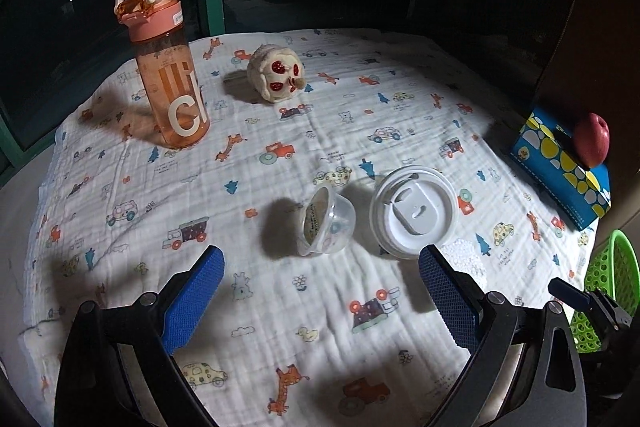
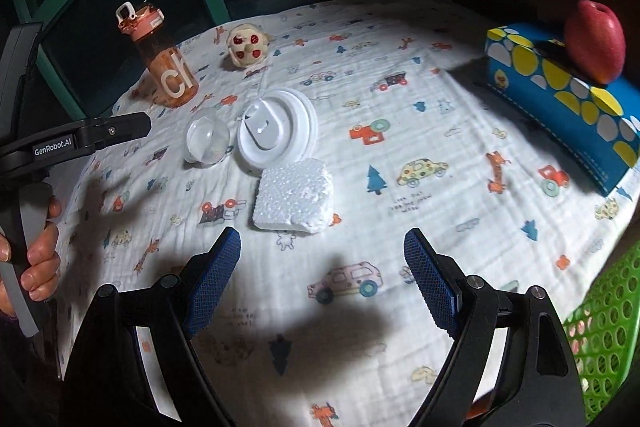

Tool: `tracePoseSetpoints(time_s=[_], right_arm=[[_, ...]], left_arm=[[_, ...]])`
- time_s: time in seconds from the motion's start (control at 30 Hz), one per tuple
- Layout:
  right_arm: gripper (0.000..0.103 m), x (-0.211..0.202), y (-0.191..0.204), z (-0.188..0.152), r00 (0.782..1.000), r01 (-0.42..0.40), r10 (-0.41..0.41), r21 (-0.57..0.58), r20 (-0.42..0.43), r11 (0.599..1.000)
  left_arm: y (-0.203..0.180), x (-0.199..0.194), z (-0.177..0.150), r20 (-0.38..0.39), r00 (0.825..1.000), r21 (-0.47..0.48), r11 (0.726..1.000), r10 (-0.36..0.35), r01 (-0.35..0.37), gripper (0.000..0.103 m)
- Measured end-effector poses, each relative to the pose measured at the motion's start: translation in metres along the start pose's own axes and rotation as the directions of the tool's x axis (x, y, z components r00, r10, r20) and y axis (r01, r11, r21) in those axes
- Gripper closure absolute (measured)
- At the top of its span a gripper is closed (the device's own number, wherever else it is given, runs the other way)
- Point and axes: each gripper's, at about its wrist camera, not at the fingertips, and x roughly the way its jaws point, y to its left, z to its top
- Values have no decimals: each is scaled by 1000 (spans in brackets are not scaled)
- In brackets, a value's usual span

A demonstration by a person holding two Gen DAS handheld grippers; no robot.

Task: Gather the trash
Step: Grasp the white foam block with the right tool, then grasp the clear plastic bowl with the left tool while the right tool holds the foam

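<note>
On the patterned cloth lie a small clear plastic cup (image 1: pixel 326 223) (image 2: pixel 208 141) on its side, a white cup lid (image 1: pixel 414 211) (image 2: pixel 276 129) and a chunk of white foam (image 2: pixel 296 197) (image 1: pixel 464 259). My left gripper (image 1: pixel 320 273) hovers open just short of the cup and lid, nothing between its blue pads. My right gripper (image 2: pixel 322 251) is open too, empty, a little short of the foam. A green perforated basket (image 2: pixel 604 323) (image 1: pixel 604 291) sits at the table's right edge.
An orange water bottle (image 1: pixel 168 67) (image 2: pixel 160 59) stands upright at the back left, a small plush toy (image 1: pixel 276 73) (image 2: pixel 248 45) beside it. A blue tissue box (image 2: pixel 560 95) (image 1: pixel 560 163) with a red apple (image 2: pixel 596 41) (image 1: pixel 592 141) on top lies at the right. A hand (image 2: pixel 38 263) holds the left gripper's handle.
</note>
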Motion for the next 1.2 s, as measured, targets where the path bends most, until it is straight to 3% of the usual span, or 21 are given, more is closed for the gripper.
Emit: tracePoseSetpoints(time_s=[0.47,0.67,0.83,0.9,1.2], right_arm=[[21,72,23,22,996,7,-10,-42,-91,999],[35,91,22,21,991,22,-27,-43,-128,999],[38,90,23,19,991,37,-45,-67,-122,997],[38,87,23,18,992,40,-48,-67,-117,997],[38,58,3,11,995,45,-47,-30,-91,999]], left_arm=[[28,27,-2,-38,999,-18,999,28,-28,8],[23,39,-2,-45,999,10,1000,24,-24,9],[13,50,-1,-48,999,42,999,13,-11,10],[9,54,0,-54,999,53,999,3,0,17],[-9,79,3,-73,997,117,993,8,1,30]])
